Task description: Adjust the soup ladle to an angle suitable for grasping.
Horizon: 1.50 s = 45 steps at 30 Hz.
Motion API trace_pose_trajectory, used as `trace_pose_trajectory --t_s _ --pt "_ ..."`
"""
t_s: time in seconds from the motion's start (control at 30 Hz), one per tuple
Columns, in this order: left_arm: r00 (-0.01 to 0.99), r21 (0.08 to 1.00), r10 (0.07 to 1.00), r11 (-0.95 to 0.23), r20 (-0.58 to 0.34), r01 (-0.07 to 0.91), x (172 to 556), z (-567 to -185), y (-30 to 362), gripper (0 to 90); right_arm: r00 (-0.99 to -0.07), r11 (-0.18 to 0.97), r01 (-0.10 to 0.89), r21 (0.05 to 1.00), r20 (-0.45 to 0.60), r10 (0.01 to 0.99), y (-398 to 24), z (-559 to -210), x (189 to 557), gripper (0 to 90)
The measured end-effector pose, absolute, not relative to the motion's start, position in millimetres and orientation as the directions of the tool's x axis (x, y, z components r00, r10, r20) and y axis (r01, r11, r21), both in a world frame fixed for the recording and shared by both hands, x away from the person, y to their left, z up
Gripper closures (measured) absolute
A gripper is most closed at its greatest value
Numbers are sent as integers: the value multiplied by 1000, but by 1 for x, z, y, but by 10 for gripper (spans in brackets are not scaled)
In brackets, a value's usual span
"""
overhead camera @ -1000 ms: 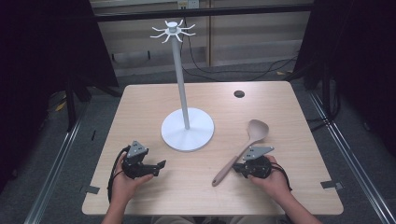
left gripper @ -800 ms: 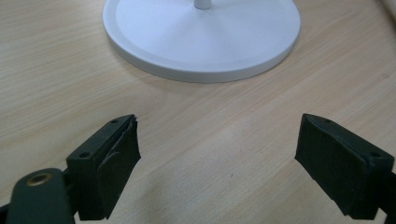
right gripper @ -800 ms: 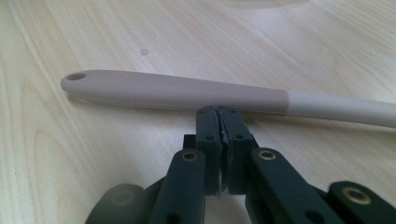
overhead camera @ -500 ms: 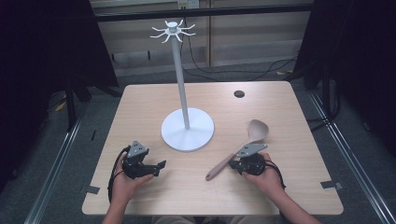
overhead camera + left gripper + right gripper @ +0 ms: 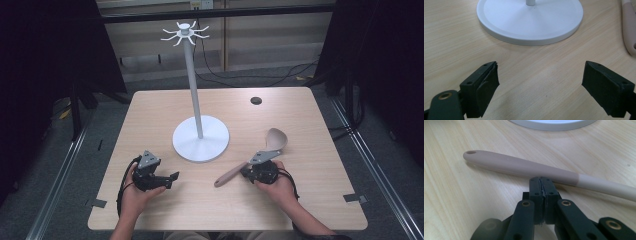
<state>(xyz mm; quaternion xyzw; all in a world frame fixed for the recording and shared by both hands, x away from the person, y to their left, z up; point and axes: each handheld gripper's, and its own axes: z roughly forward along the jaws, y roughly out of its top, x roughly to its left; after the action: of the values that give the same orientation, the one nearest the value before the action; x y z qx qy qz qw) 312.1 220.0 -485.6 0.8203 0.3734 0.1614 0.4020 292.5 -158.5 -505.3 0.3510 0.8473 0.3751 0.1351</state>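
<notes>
A beige wooden spoon (image 5: pixel 276 139) lies flat on the table at the right, bowl toward the back, handle pointing front-left. My right gripper (image 5: pixel 246 171) rests on the table against the handle's near side. In the right gripper view its jaws (image 5: pixel 541 180) are shut with nothing between them, tips touching the spoon handle (image 5: pixel 519 166). My left gripper (image 5: pixel 174 177) sits at the front left, open and empty; the left gripper view shows its jaws (image 5: pixel 540 82) wide apart, facing the white stand base (image 5: pixel 529 22). The spoon's handle end (image 5: pixel 629 32) shows at that view's right edge.
A white hook stand (image 5: pixel 201 142) with a tall pole and a ring of hooks (image 5: pixel 184 32) on top stands mid-table. A small black disc (image 5: pixel 256 100) lies at the back right. The wooden table (image 5: pixel 150 115) has dark floor around its edges.
The spoon's handle end has swung left and slightly toward the back, with my shut right gripper against it. The left gripper has stayed still.
</notes>
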Motion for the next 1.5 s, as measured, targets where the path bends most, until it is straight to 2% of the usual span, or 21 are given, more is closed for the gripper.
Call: trace_pose_trajectory --t_s 1.5 --pt "678 778 733 -399 -47 485 315 -487 218 135 -691 440 502 744 39 722 -141 -508 315 837"
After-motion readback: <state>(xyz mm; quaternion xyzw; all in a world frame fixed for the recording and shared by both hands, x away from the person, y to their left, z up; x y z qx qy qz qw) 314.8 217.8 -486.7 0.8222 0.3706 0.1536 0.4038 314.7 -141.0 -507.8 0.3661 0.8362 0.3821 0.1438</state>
